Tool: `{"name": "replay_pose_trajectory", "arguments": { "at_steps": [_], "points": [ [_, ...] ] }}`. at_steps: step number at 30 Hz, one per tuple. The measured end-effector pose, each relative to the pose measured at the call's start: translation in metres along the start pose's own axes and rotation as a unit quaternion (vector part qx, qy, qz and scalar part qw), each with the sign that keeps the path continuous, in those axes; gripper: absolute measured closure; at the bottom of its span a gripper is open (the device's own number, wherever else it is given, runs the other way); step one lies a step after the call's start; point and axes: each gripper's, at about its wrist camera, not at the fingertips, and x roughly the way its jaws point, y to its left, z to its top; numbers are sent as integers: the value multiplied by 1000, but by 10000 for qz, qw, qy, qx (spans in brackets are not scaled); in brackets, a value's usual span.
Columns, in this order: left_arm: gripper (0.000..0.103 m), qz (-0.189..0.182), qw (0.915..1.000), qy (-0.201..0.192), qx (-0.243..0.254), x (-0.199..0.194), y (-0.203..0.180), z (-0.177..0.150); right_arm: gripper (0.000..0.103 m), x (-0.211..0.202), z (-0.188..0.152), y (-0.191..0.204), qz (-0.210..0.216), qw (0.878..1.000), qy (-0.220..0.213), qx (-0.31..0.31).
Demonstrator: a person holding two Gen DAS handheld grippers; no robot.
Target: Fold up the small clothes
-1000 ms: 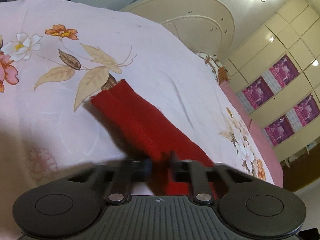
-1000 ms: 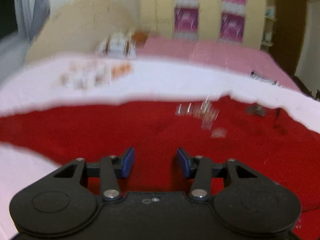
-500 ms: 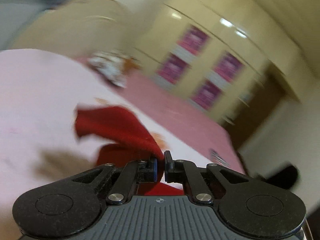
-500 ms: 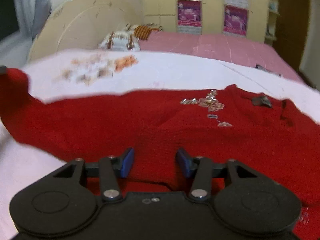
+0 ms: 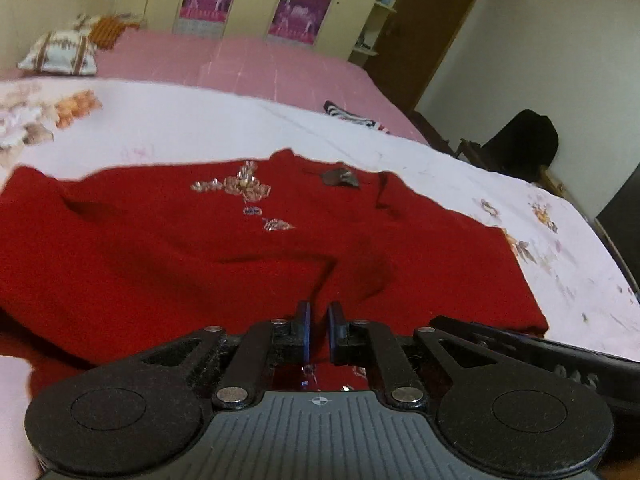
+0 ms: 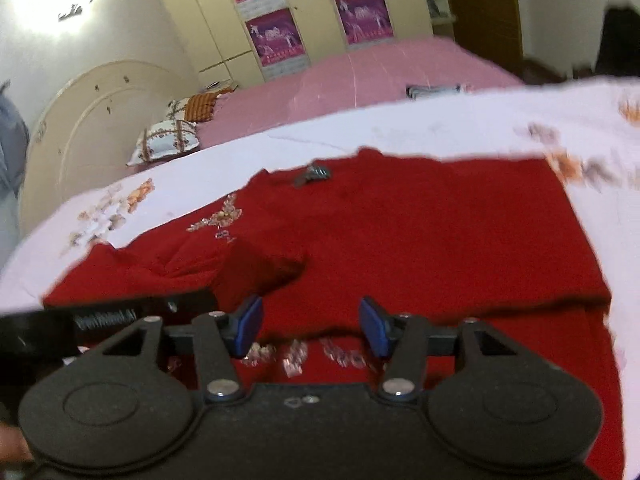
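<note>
A small red sweater [image 5: 168,248] with a beaded flower decoration [image 5: 244,186] lies on a white floral bedsheet [image 5: 200,120]. Its left sleeve [image 5: 352,276] is folded across the body. My left gripper [image 5: 319,330] sits low over the sweater's lower part; its jaws stand a narrow slit apart, and I cannot tell whether sleeve fabric is between them. The sweater also shows in the right wrist view [image 6: 420,240], with the folded sleeve end [image 6: 260,268]. My right gripper [image 6: 310,330] is open and empty above the hem's beading [image 6: 296,358].
A pink bed [image 5: 248,64] with pillows [image 5: 60,54] lies beyond. Cream wardrobes with purple posters [image 5: 296,10] line the far wall. A striped cloth [image 5: 348,114] lies at the sheet's far edge. A dark chair [image 5: 520,144] stands at right.
My left gripper swung the red sleeve from out on the sheet over onto the sweater's body. My right gripper stayed open and shifted slightly over the hem.
</note>
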Motion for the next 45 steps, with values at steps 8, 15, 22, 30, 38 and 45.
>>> {"name": "replay_pose_trajectory", "arguments": {
  "at_steps": [8, 15, 22, 30, 38, 45],
  "points": [
    [96, 856, 9946, -574, -145, -60, 56, 23, 44, 14, 10, 7, 598, 9976, 108, 328],
    [96, 1356, 9875, -592, -552, -80, 114, 12, 62, 39, 4, 31, 665, 9961, 522, 263],
    [96, 1383, 9867, -510, -681, -68, 133, 1, 93, 22, 11, 63, 257, 9971, -166, -695],
    [96, 1319, 9906, -203, -296, -42, 109, -13, 93, -16, 52, 0, -525, 9936, -752, -663],
    [96, 1572, 9861, -448, -293, -24, 103, -16, 93, -16, 43, -56, -1260, 9883, -619, -602],
    [96, 1463, 9885, -290, -255, -40, 98, -17, 82, -1, 20, -75, -1554, 9862, -159, -546]
  ]
}}
